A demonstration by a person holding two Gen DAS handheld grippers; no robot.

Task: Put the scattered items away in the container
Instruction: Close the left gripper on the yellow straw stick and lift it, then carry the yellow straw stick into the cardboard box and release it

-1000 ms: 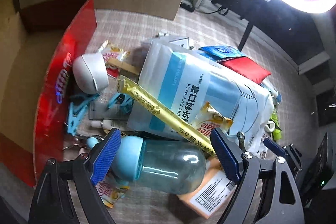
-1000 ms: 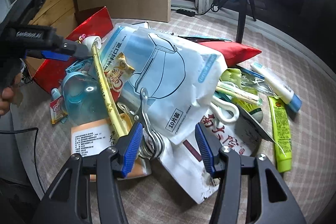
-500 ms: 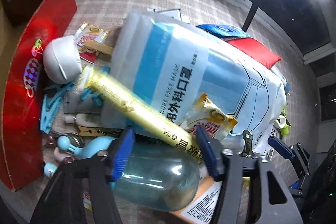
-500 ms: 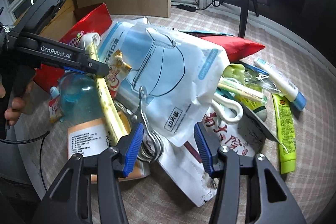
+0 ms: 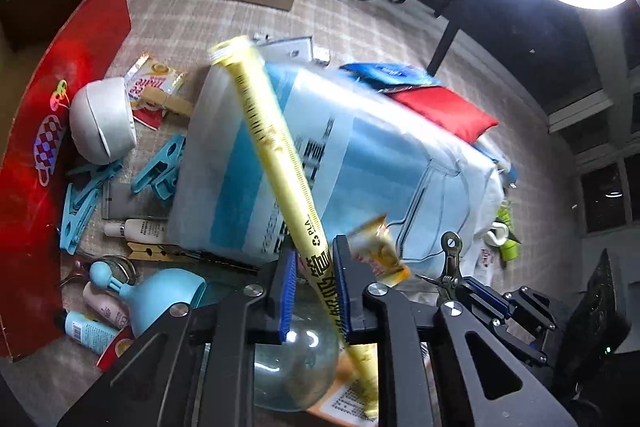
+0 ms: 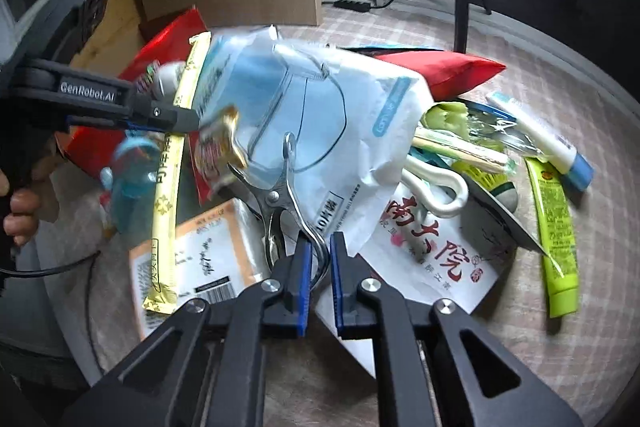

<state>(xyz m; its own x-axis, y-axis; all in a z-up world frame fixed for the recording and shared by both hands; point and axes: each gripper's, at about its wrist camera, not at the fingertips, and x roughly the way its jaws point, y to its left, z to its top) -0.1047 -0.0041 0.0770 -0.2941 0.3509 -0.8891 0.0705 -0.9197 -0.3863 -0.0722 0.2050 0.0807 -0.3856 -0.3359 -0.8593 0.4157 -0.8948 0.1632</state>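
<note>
While both sets of jaws are closing, I have the left gripper (image 5: pixel 314 269) pinching the long yellow packet (image 5: pixel 276 151) near its lower end, and the right gripper (image 6: pixel 318 265) squeezing the handles of the metal clip (image 6: pixel 286 203) that lies at the near edge of the pile. The red box (image 5: pixel 60 131) I take for the container stands open at the left edge of the table (image 6: pixel 560 67), close to the heap.

My worry on the left is leverage: held so far from its middle, the packet could swing or slide out between the pads. A small orange sachet (image 5: pixel 378 251) is riding against it and looks ready to drop. On the right, the thin handles may twist free, and the clip's nose lies against the face-mask bag (image 6: pixel 320 107); I cannot tell whether it bites it, but if so the bag drags along.
</note>
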